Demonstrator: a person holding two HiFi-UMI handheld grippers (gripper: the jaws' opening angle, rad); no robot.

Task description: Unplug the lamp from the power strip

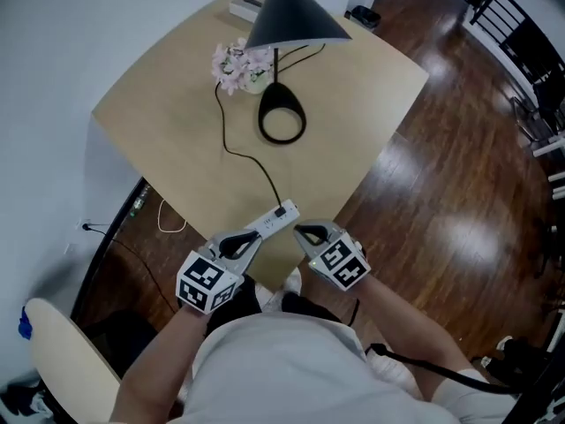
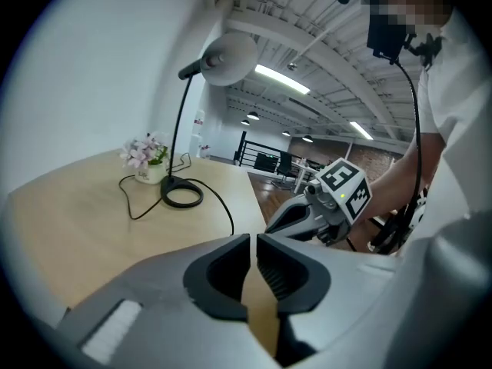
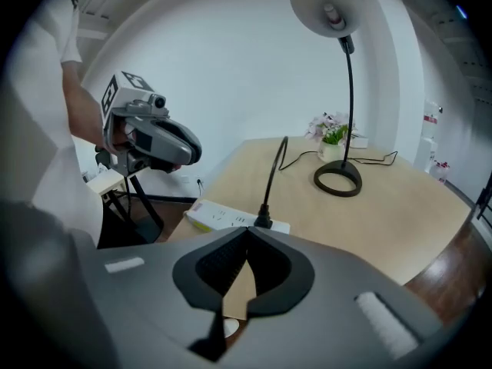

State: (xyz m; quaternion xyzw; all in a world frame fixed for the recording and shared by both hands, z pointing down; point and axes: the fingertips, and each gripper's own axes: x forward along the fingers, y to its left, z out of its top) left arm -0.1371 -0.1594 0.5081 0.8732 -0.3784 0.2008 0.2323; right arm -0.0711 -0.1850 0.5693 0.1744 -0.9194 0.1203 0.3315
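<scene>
Head view, left to right: your left gripper [image 1: 239, 244] sits at the power strip's [image 1: 274, 220] 7 o'clock end, jaws a sliver apart, empty. Your right gripper [image 1: 305, 233] waits at 4 o'clock, pinched together, empty. The lamp [image 1: 291, 14] at 12 o'clock is plugged in.

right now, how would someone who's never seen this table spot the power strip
Find the light wooden table and go to its corner nearest the person. The power strip is the flat white bar lying at that edge. Unlike anything else on the table, it has a black plug in it, whose cord runs back to the ring-based lamp.
</scene>
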